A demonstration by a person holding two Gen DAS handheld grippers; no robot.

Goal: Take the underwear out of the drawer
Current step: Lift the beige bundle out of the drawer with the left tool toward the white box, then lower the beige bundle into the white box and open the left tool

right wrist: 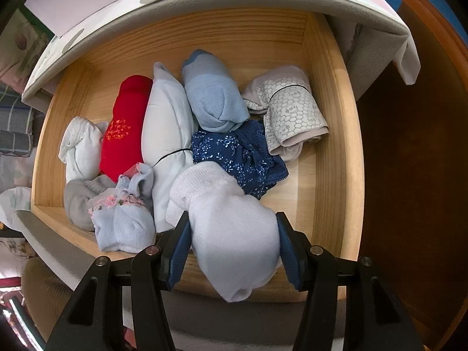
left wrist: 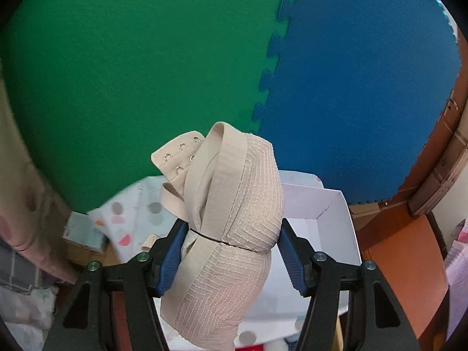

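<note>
left tongs (left wrist: pixel 231 251) clamp a folded beige bra (left wrist: pixel 234 204) above a white box (left wrist: pixel 336 213). right tongs (right wrist: pixel 232 251) grip a white roll (right wrist: pixel 231 234) over the drawer (right wrist: pixel 336 146). the bra's loose strap could unravel and snag.

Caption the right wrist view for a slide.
Right tool grips a white rolled sock bundle above an open wooden drawer of folded garments.

Even indoor light, soft shadows; fisheye warp w/ dark corners, left-view edges blurred.
</note>
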